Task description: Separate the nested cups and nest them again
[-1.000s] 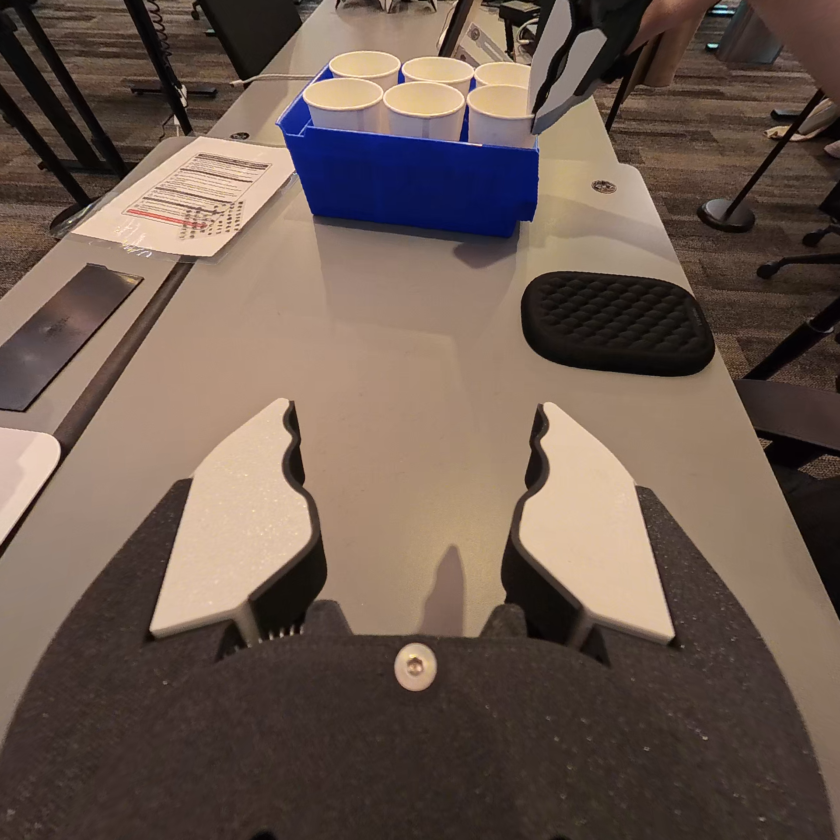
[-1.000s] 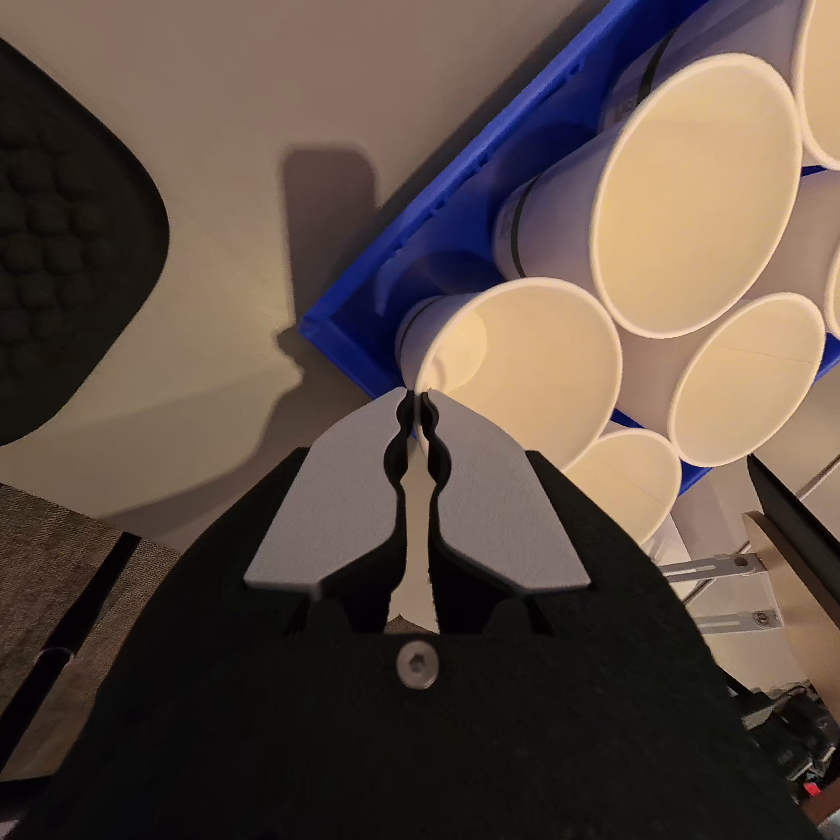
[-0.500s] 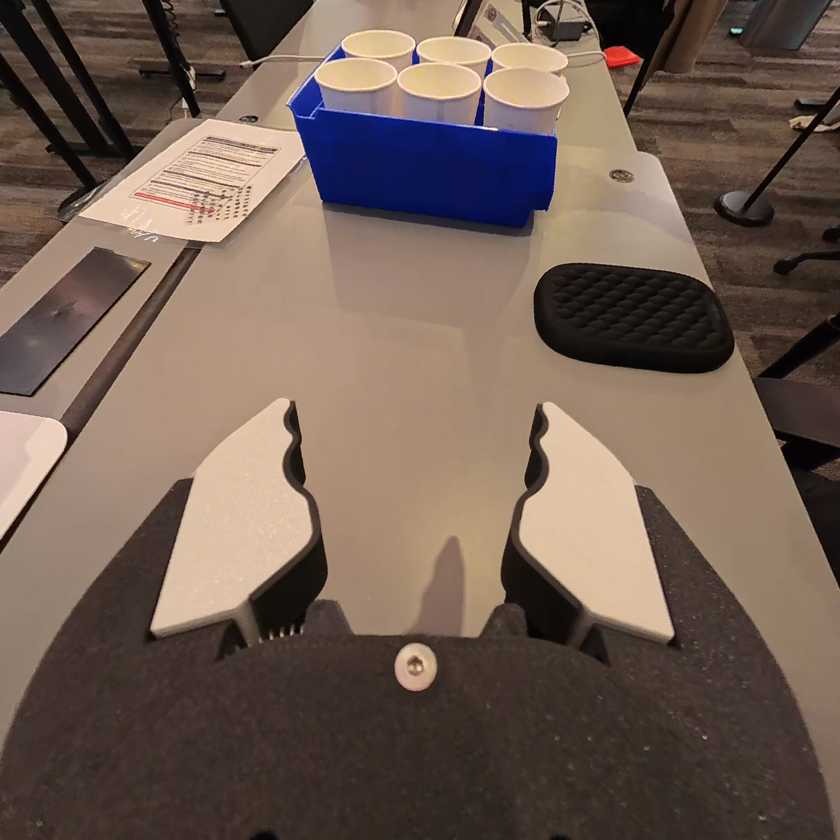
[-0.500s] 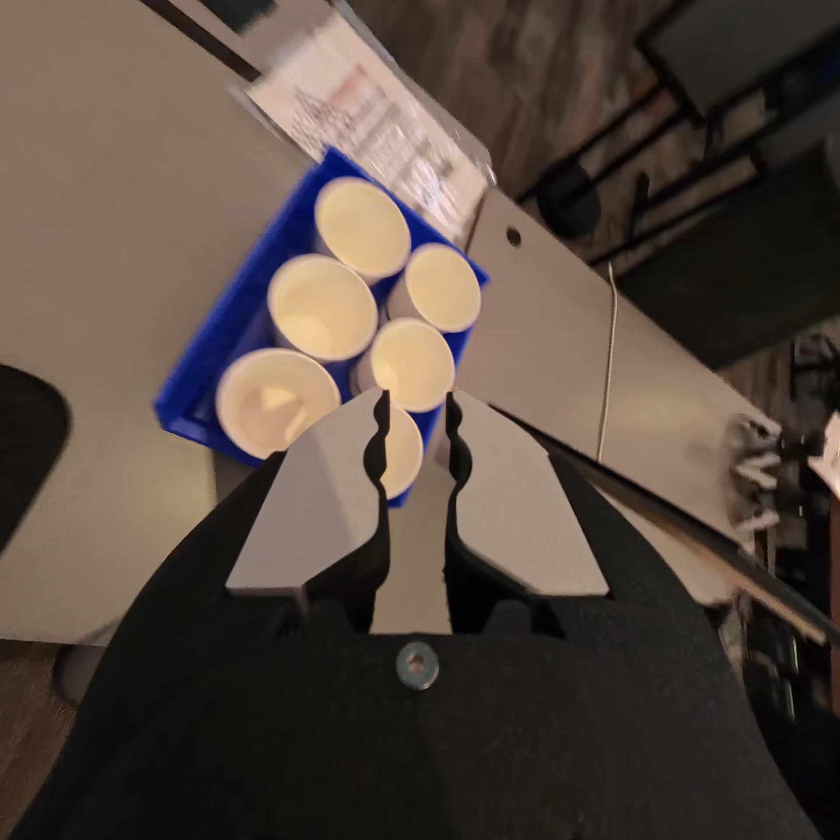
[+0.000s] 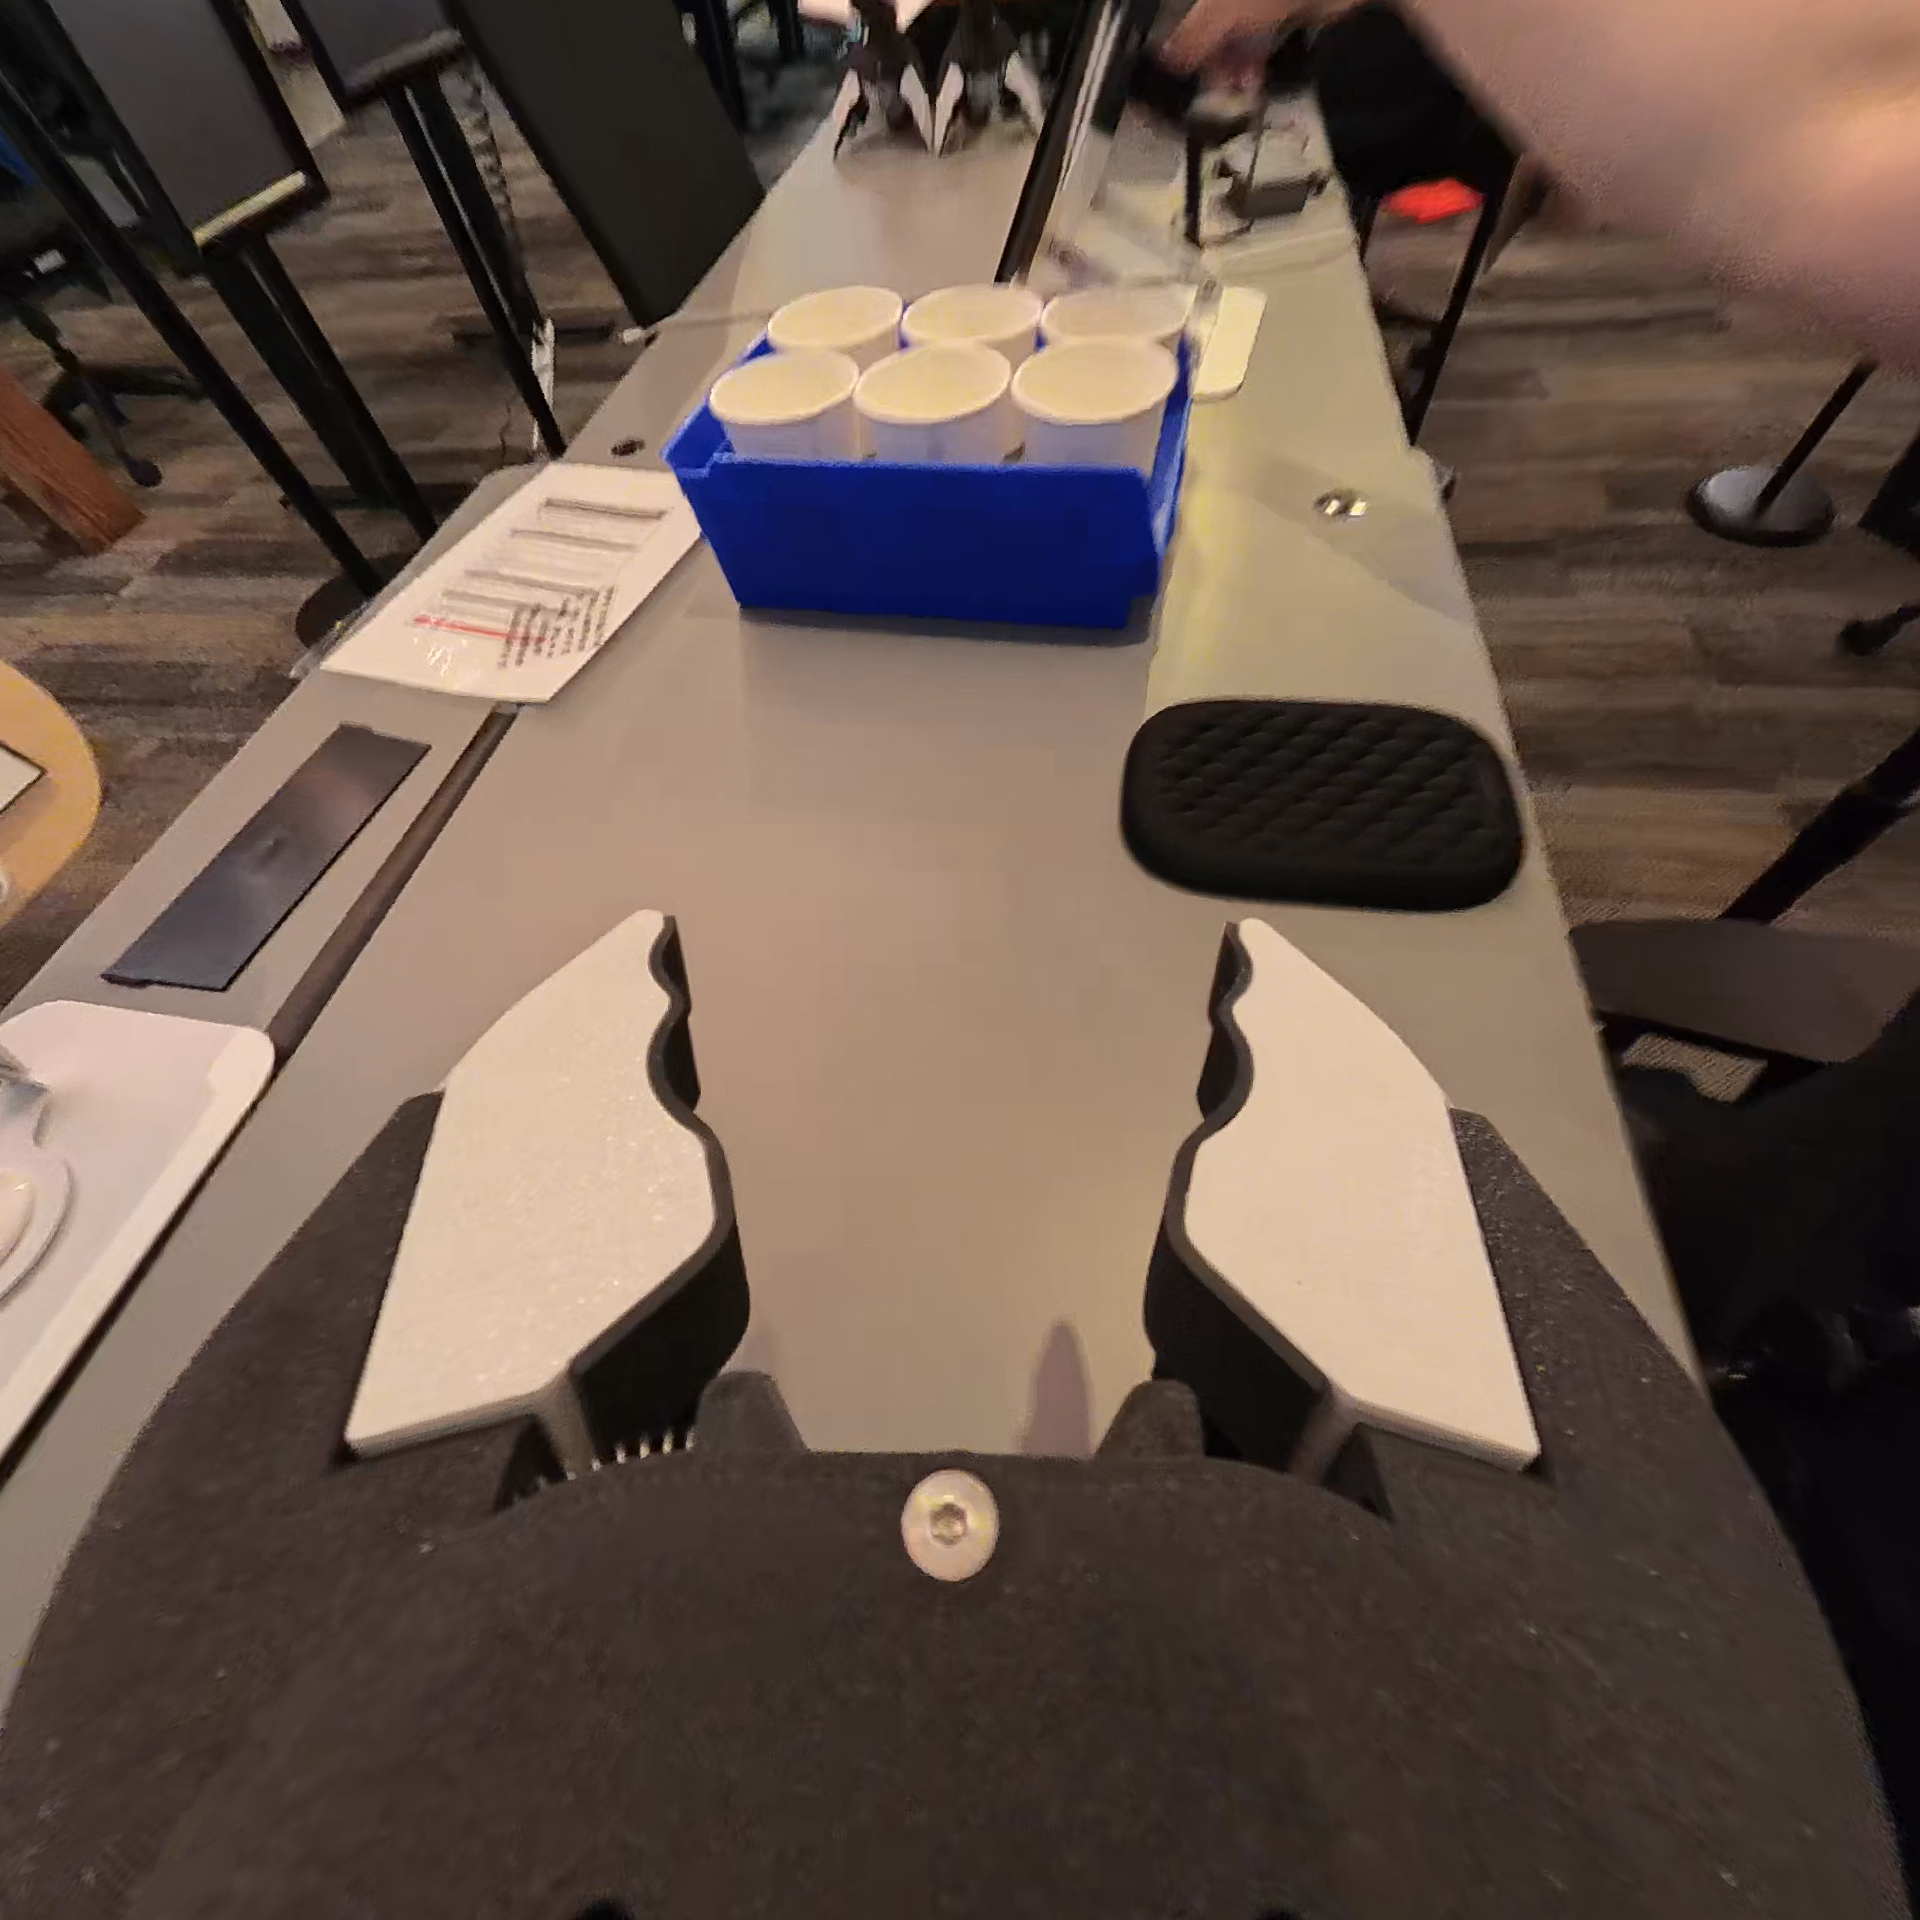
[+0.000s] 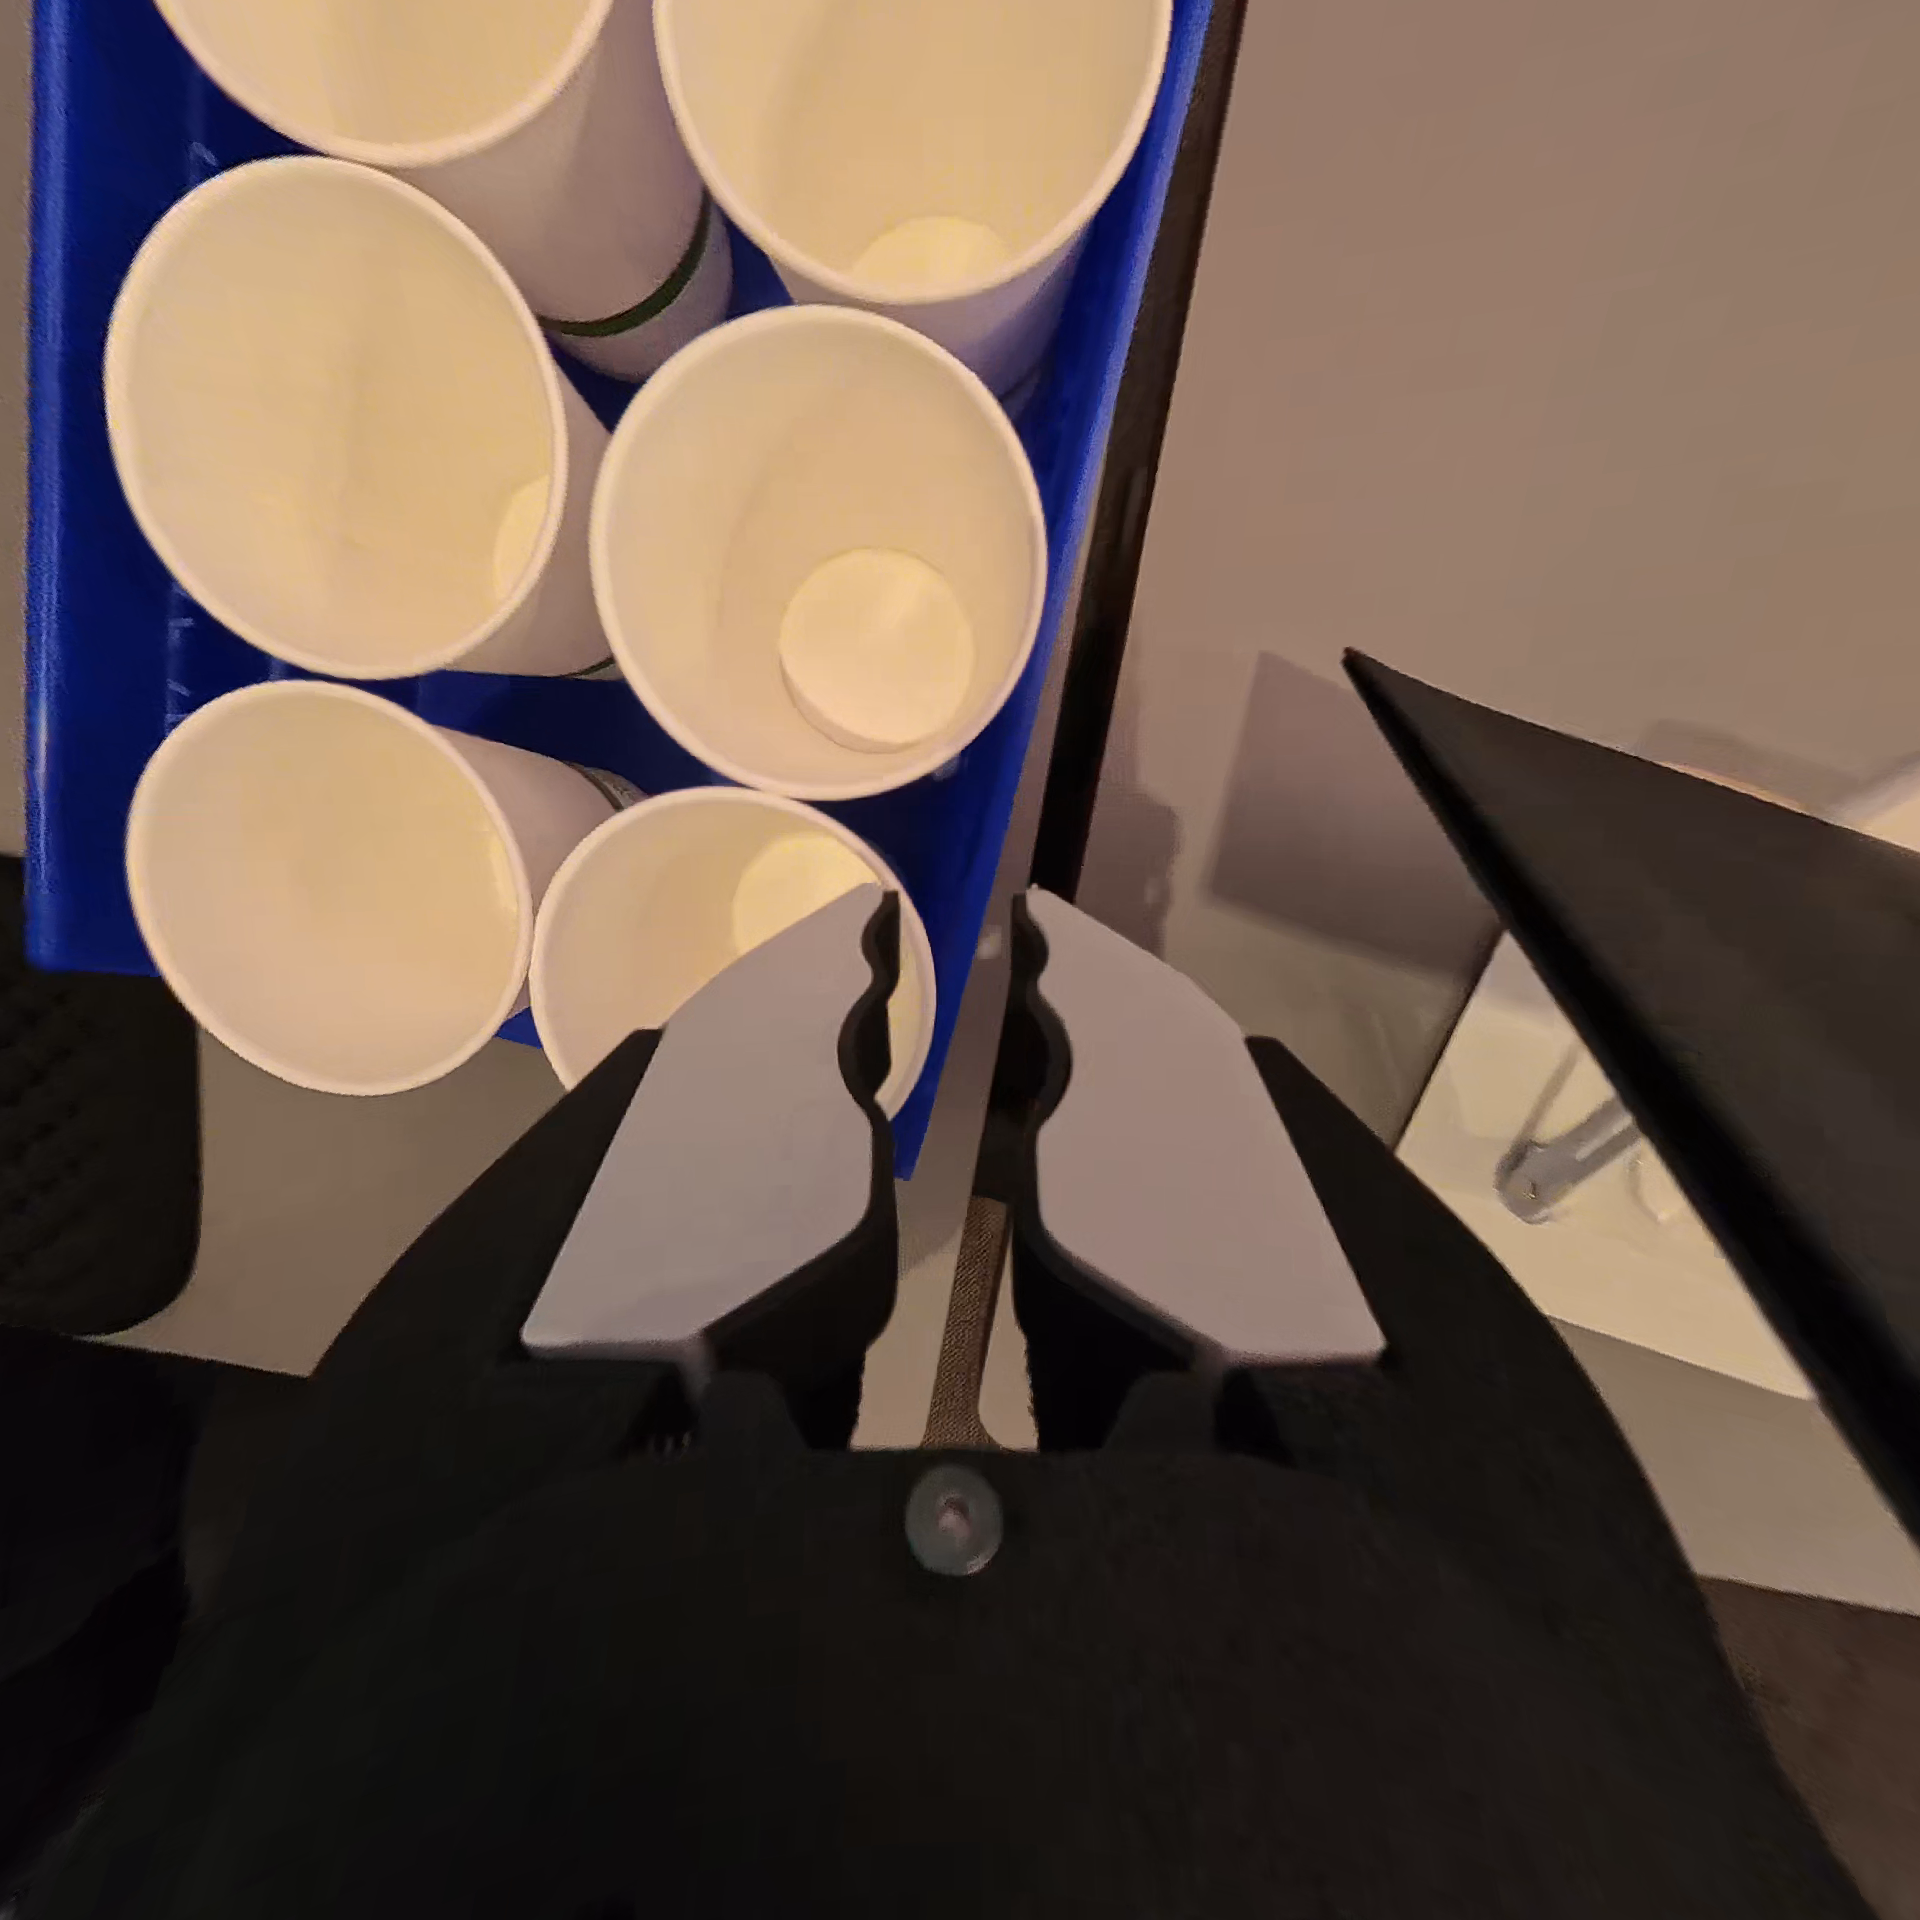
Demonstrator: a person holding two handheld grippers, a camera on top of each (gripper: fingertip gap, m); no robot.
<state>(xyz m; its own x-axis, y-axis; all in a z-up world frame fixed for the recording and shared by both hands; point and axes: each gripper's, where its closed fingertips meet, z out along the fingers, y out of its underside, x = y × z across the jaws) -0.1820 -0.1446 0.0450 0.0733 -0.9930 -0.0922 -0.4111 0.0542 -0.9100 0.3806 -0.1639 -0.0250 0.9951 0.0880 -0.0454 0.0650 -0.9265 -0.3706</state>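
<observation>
Left gripper [image 5: 951,997] sat low over the grey table [image 5: 883,831], jaws spread wide, nothing between them. Blue bin [image 5: 935,551] stood at 12 o'clock from it, well apart, holding six white paper cups [image 5: 932,387] upright in two rows of three. Printed sheet [image 5: 520,587] lay at 11 o'clock, just beside the bin's left wall. Black quilted pad [image 5: 1320,800] at 1 o'clock near the table's right edge. Black strip [image 5: 275,852] at 10 o'clock on the left. White tray [image 5: 125,1122] at 9 o'clock, partly cut off by the frame. A blurred arm [image 5: 1704,135] crossed the top right corner, 1–2 o'clock.

Right gripper [image 6: 954,909] hovered above the same blue bin [image 6: 1049,862], looking down into the cups. Jaws parted by a narrow gap, holding nothing. Left fingertip [image 6: 831,987] overlapped the rim of the nearest cup [image 6: 665,935] at 11 o'clock; cannot tell whether it touched. The bin's wall showed in the gap between the jaws. The other cups [image 6: 821,551] filled the bin from 10 to 12 o'clock, some with a dark band low on the side. A dark flat panel [image 6: 1662,935] ran at 2 o'clock. The black pad's [image 6: 83,1143] edge showed at 9 o'clock.
</observation>
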